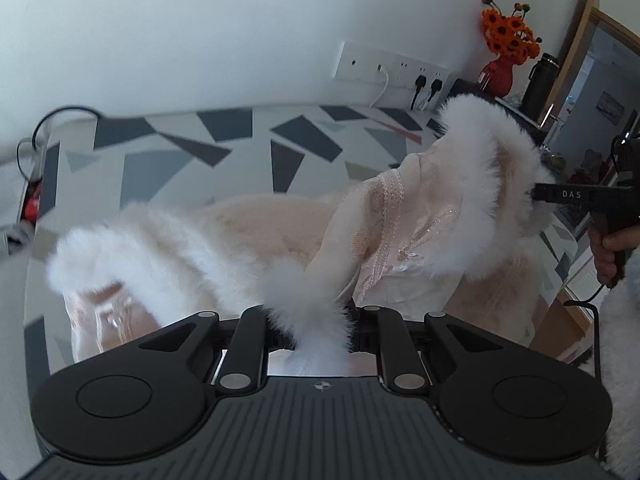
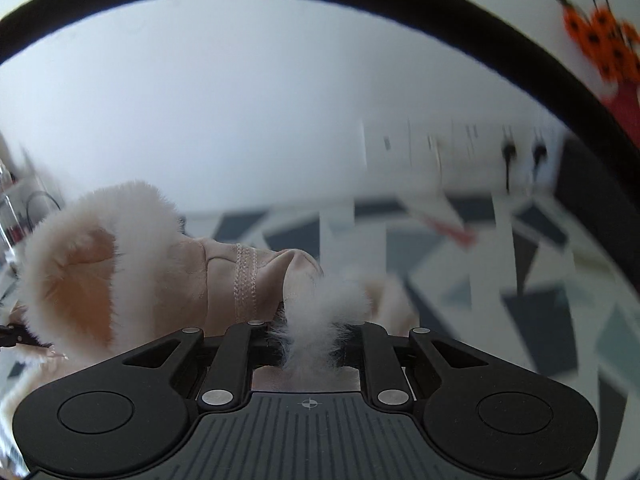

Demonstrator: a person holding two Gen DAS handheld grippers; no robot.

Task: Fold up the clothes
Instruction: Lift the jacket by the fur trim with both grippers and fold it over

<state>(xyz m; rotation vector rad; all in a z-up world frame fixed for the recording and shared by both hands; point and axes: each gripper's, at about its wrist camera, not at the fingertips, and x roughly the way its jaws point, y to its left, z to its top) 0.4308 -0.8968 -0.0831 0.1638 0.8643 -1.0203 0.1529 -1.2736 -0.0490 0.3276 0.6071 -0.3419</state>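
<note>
Item: pink garment with white fur trim, partly lifted off the patterned table.

My left gripper: jaws narrow, pinched on a trimmed edge.

My right gripper: same, clamped on fur at another edge.

Purpose, as I judge it: two held edges let me carry one side over the rest for a fold.

Behind: wall sockets, orange flowers.
</note>
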